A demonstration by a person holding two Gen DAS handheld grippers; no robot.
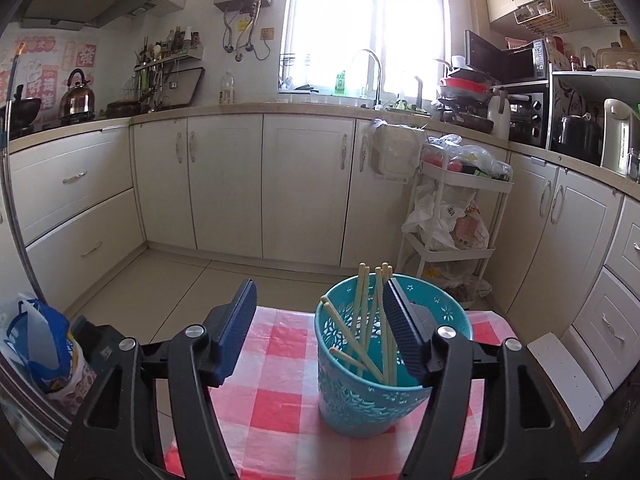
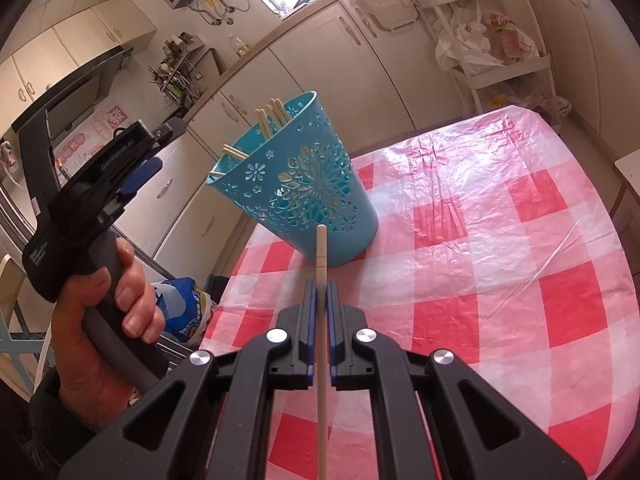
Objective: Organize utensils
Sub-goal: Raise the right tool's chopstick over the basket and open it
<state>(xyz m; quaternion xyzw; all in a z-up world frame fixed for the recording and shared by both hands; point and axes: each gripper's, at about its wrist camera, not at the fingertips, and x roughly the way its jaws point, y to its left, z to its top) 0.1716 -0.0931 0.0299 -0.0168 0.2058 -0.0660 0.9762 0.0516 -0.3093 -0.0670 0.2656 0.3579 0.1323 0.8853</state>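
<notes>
Cream kitchen cabinets point(image 1: 224, 184) across the upper frame, bright window point(image 1: 360, 20) top centre. Red-checked tablecloth point(image 2: 500, 280) below. Teal basket point(image 1: 360, 368) of chopsticks point(image 1: 360, 320) lower centre. Left gripper point(image 1: 320, 328) fingers apart, empty. Right gripper point(image 2: 320, 300) clamped on one chopstick point(image 2: 321, 252).

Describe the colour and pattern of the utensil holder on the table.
The utensil holder is turquoise plastic with cut-out flower shapes, seen best from the right wrist.
</notes>
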